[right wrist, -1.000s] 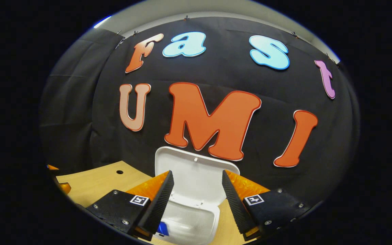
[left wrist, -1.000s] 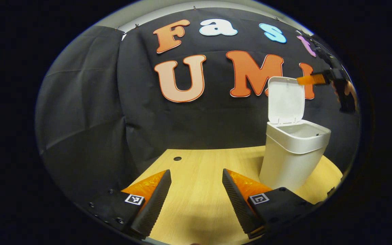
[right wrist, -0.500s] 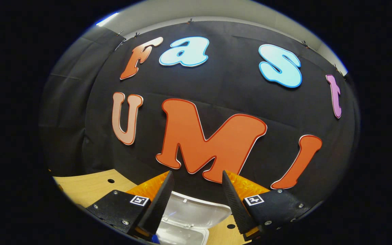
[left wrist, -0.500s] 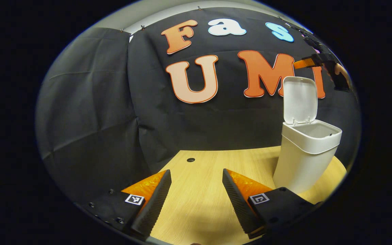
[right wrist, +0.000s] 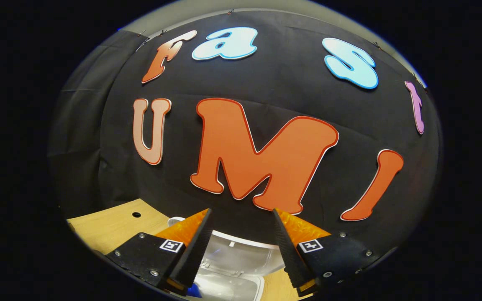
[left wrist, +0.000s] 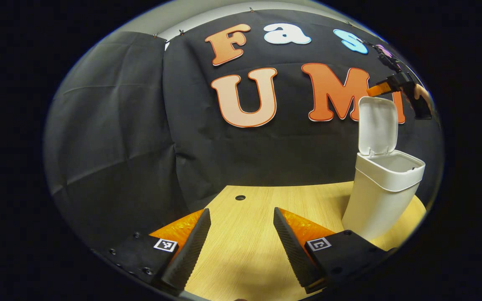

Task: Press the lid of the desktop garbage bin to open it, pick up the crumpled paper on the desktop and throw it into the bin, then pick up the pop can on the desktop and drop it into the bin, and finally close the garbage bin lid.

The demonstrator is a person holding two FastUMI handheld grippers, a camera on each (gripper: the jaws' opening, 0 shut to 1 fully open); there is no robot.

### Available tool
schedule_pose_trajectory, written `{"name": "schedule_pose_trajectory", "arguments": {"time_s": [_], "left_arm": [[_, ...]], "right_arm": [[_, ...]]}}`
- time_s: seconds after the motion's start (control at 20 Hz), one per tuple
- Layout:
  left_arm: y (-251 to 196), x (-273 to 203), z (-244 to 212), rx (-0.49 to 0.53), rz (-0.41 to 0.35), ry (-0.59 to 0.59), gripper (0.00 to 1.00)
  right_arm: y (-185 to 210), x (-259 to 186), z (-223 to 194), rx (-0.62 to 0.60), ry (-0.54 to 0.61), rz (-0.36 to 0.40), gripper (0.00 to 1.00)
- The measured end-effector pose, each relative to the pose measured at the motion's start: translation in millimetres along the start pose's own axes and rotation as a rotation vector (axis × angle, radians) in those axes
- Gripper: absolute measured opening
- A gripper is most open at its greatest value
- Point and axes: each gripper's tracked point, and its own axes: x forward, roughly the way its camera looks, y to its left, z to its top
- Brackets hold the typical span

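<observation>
While the bin (left wrist: 381,190) stands on the bench (left wrist: 257,234) at the far right of the left gripper view, its lid (left wrist: 378,125) is up, hinged at the back and close to upright, so the mouth is uncovered. My left tool (left wrist: 241,244) hangs low over bare wood, released, its 2 fingers (left wrist: 188,251) well apart with nothing between them, and it is well apart from the bin. In that same view my right tool (left wrist: 381,88) shows up high at the right edge, just above and beside the lid's top edge; my hand (left wrist: 423,94) is behind it. Touching or not, I cannot tell.

In the right gripper view my right tool (right wrist: 241,246) is also released, fingers spread, empty. Between and below them I look down on the lid's inner face (right wrist: 241,255) and the bin opening (right wrist: 228,286). A small blue patch (right wrist: 194,291) sits at the bottom edge by the left finger; too little of it shows to say what it is. A round hole (left wrist: 240,197) is in the bench near the back cloth wall (left wrist: 111,138).
</observation>
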Motion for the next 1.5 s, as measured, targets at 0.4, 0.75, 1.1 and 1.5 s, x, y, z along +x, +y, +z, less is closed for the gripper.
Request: {"name": "schedule_pose_trajectory", "arguments": {"time_s": [0.4, 0.75, 1.1, 1.5], "left_arm": [[-24.4, 5.5, 1.3, 0.032, -0.087, -0.005, 0.96], [-38.4, 3.4, -1.2, 0.036, -0.131, 0.0, 0.94], [-51.5, 4.4, -2.8, 0.031, -0.161, 0.007, 0.96], [-66.3, 6.4, -6.6, 0.03, -0.194, 0.02, 0.96]], "right_arm": [[10.6, -41.5, -15.9, -0.008, 0.043, 0.024, 0.84], [24.4, -74.2, -40.6, -0.014, 0.099, 0.031, 0.83], [31.1, -95.0, -69.4, 0.018, 0.149, 0.033, 0.83], [45.0, -114.7, -107.2, 0.064, 0.229, 0.041, 0.84]]}}
